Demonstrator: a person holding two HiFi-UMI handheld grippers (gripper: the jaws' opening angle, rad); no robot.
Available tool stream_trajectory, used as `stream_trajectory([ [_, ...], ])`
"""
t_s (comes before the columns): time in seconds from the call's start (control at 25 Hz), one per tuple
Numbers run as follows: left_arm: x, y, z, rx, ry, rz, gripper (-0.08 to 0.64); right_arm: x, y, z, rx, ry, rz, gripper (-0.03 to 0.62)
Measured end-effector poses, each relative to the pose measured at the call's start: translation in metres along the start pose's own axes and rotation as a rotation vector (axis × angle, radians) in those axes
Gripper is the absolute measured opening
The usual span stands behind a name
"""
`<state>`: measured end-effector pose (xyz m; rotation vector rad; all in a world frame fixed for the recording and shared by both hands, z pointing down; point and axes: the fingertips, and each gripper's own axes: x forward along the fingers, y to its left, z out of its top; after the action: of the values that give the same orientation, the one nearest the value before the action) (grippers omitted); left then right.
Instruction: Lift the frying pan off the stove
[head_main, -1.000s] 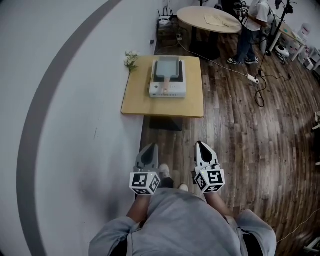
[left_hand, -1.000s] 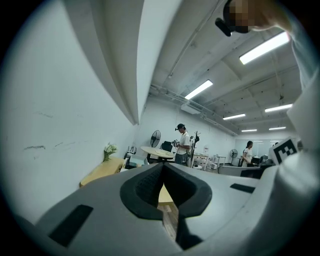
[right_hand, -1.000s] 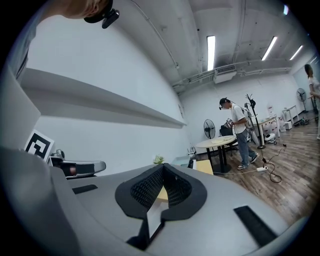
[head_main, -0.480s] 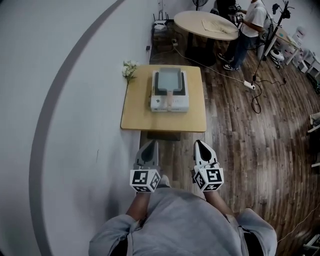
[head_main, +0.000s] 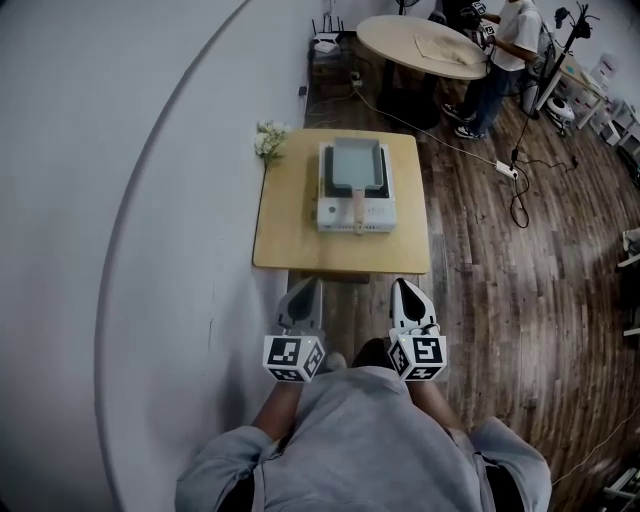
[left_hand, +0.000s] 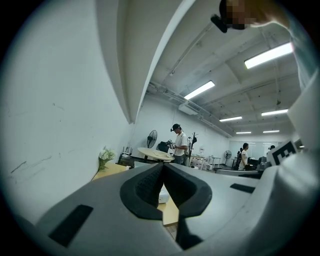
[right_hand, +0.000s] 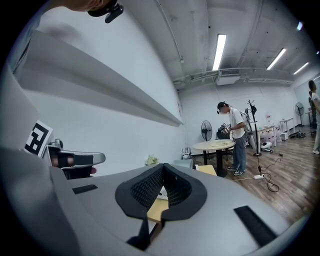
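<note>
Head view: a person stands on a wooden floor (head_main: 500, 260) holding the left gripper (head_main: 306, 285) and the right gripper (head_main: 403, 287) side by side, well short of a low wooden counter (head_main: 290, 220) farther off. On the counter sits a white stove (head_main: 335, 212) with the square frying pan (head_main: 356, 160) on top, its handle (head_main: 356, 205) pointing toward the person. Left gripper view: the jaws are closed together on nothing, with the counter beyond them. Right gripper view: the jaws are likewise closed and empty, aimed at the counter. This looks like the approach, with the pan untouched. The next move calls for getting within reach, parting one gripper's jaws and lining them up on the handle.
</note>
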<state>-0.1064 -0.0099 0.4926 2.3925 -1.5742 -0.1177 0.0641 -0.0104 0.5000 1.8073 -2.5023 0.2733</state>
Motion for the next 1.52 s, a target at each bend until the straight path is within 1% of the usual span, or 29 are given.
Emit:
stream_trajectory([
  [0.16,0.015,0.013,0.003,-0.006,0.012,-0.004,0.002,0.016,-0.003,0.006,0.006,-0.005,-0.013,-0.001],
  [0.36,0.041,0.023,0.006,-0.012,0.017,-0.009,0.002,0.035,-0.011,0.007,-0.029,-0.003,-0.028,-0.001],
  [0.56,0.078,0.032,0.002,-0.022,0.027,-0.030,0.003,0.072,-0.025,-0.002,-0.011,0.020,-0.022,-0.002],
  [0.68,0.099,0.033,0.006,-0.029,0.036,-0.043,0.003,0.092,-0.034,0.006,-0.009,0.018,-0.011,0.000],
  [0.84,0.131,0.044,0.010,-0.026,0.044,-0.042,0.003,0.125,-0.047,0.016,-0.006,-0.007,-0.008,0.000],
  [0.92,0.146,0.048,0.011,-0.025,0.048,-0.043,0.003,0.142,-0.054,0.017,0.002,-0.002,0.001,-0.001],
  [1.12,0.177,0.058,0.011,-0.044,0.072,-0.031,0.003,0.175,-0.065,0.017,0.013,0.047,0.031,-0.002],
  [1.28,0.195,0.068,0.003,-0.063,0.095,-0.015,0.003,0.199,-0.075,0.006,0.030,0.109,0.051,0.000],
  [1.44,0.211,0.076,-0.001,-0.100,0.114,-0.012,0.004,0.220,-0.081,-0.003,0.071,0.166,0.086,0.000],
  [1.52,0.218,0.081,-0.005,-0.136,0.123,-0.008,0.005,0.228,-0.081,-0.009,0.100,0.199,0.109,0.002],
])
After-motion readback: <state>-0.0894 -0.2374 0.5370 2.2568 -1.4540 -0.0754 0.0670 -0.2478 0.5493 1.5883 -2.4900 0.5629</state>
